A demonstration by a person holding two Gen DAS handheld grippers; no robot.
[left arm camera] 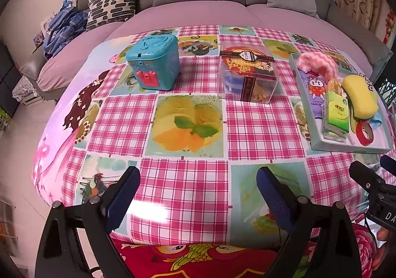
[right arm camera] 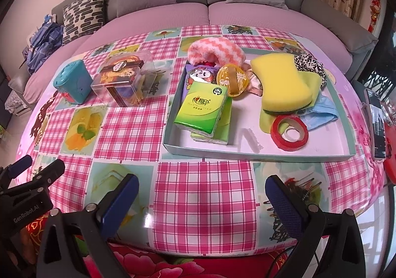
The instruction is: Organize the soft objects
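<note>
**Both grippers empty above the table**

My left gripper (left arm camera: 195,188) and right gripper (right arm camera: 201,197) hover spread wide, holding nothing. At two o'clock in the left view, the tray (right arm camera: 259,154) holds the yellow sponge (right arm camera: 282,79), green tissue pack (right arm camera: 201,107) and pink fuzzy sock (right arm camera: 215,51).

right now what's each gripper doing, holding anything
left gripper: open, holding nothing, above the tablecloth.
right gripper: open, holding nothing.

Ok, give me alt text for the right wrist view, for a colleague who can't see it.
A shallow tray on a pink checked tablecloth holds a yellow sponge, green tissue pack and red tape roll. The open right gripper hovers before it, empty.
</note>
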